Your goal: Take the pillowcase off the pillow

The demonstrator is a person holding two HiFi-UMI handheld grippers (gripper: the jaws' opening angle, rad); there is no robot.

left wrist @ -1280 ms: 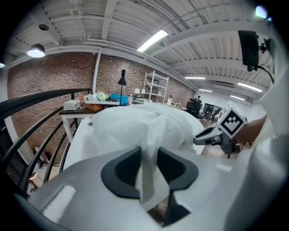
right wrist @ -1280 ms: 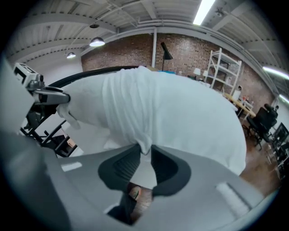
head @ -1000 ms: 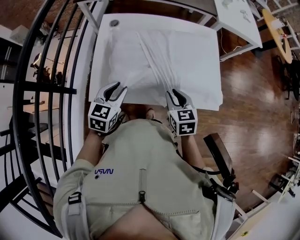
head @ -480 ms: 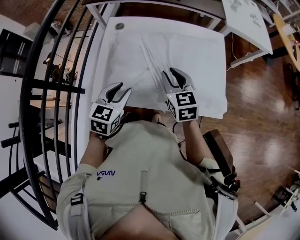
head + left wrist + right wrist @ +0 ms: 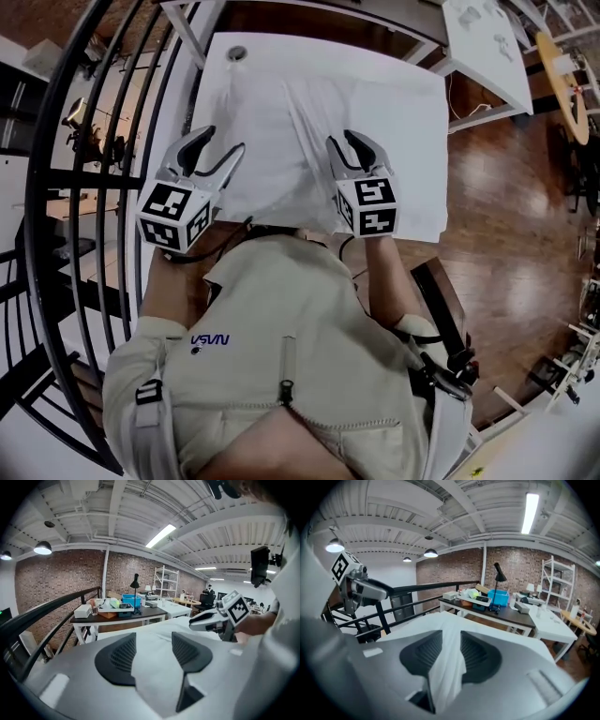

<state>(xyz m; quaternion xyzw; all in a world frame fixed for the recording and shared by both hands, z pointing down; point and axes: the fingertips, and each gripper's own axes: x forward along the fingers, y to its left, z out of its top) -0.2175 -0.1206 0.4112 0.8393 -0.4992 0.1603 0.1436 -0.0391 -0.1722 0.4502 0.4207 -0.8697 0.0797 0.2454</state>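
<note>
The pillow in its white pillowcase [image 5: 309, 108] lies on a white table [image 5: 420, 202]. My right gripper [image 5: 344, 141] is over the pillow's near middle, shut on a gathered ridge of pillowcase [image 5: 451, 667] that runs between its pads; its jaws have just been opening a little, and the cloth still fills the gap. My left gripper [image 5: 225, 141] hangs raised at the pillow's near left edge. Its jaws have just been opening and stand wide, with white cloth [image 5: 154, 672] lying loosely between the pads. Each gripper shows in the other's view: the right gripper [image 5: 220, 616] and the left gripper [image 5: 361, 588].
A black curved railing [image 5: 94, 187] runs close along the table's left side. A small round fitting [image 5: 235, 53] sits at the table's far left corner. Beyond stand a dark table with a blue bin [image 5: 127, 601] and a white table [image 5: 487, 47]. A wooden floor [image 5: 506, 206] lies to the right.
The left gripper has swung left and upward off the pillow's near edge, and its jaws have spread. The right gripper moved forward over the pillow, still holding the fold.
</note>
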